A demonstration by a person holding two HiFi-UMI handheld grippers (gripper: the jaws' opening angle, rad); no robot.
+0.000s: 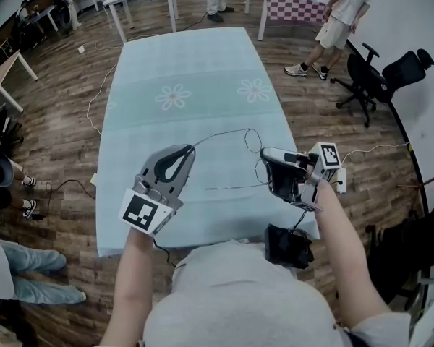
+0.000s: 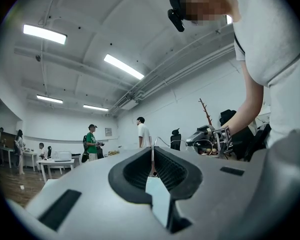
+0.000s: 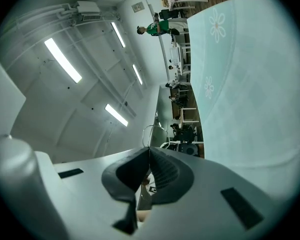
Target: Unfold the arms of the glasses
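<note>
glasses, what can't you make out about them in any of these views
Head view: the glasses are hair-thin wire; hinges and lenses are too small to read, so how far the arms are unfolded is unclear.
Left gripper view: the closed jaws of the left gripper cover the part they pinch.
Right gripper view: the closed jaws of the right gripper hide the pinched part; only a tiny wire loop shows.

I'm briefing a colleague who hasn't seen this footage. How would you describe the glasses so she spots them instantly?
Find the table draped in pale blue with daisy prints. Over its near end the left gripper and right gripper face each other. The glasses are the thin wire frame strung between their tips, the only thing held off the table.
</note>
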